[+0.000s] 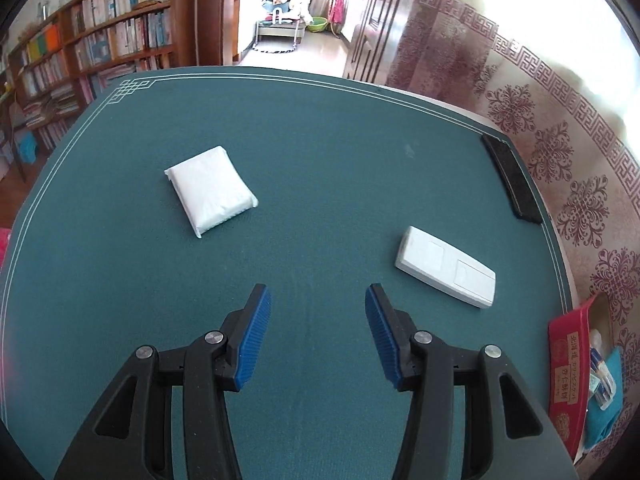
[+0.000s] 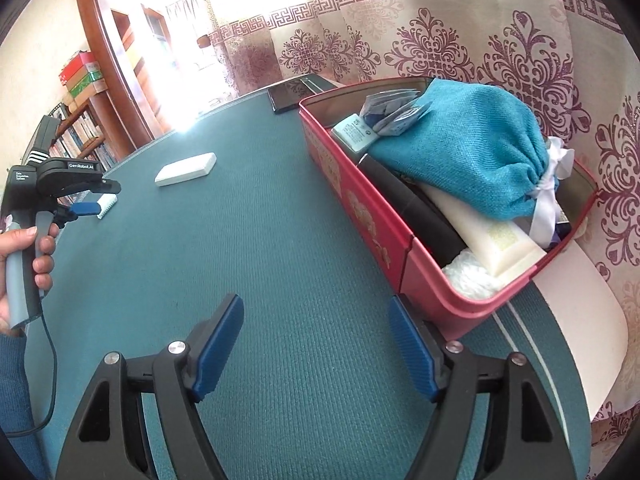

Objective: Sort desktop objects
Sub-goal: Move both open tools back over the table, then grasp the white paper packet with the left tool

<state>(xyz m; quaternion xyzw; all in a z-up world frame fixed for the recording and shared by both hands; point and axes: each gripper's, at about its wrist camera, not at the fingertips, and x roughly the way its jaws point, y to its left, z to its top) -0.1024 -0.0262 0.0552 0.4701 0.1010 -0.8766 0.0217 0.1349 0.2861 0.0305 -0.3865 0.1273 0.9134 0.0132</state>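
Observation:
My left gripper (image 1: 317, 294) hangs open over the green table mat (image 1: 320, 152), with nothing between its blue pads. Ahead of it to the left lies a white tissue pack (image 1: 210, 190); ahead to the right lies a flat white remote (image 1: 446, 266). In the right wrist view my right gripper (image 2: 316, 303) is open and empty over the mat, just left of a red box (image 2: 360, 216). A teal pouch (image 2: 460, 148) and several other items fill the box. The left gripper (image 2: 90, 208), held by a hand (image 2: 24, 256), hovers by the tissue pack (image 2: 108, 202), short of the white remote (image 2: 186, 170).
A black phone (image 2: 288, 96) lies at the far edge of the mat, seen as a dark slab (image 1: 512, 178) in the left wrist view. The red box (image 1: 568, 368) stands at the mat's right edge against a patterned curtain (image 2: 520, 40). Bookshelves (image 1: 100, 40) stand beyond the table.

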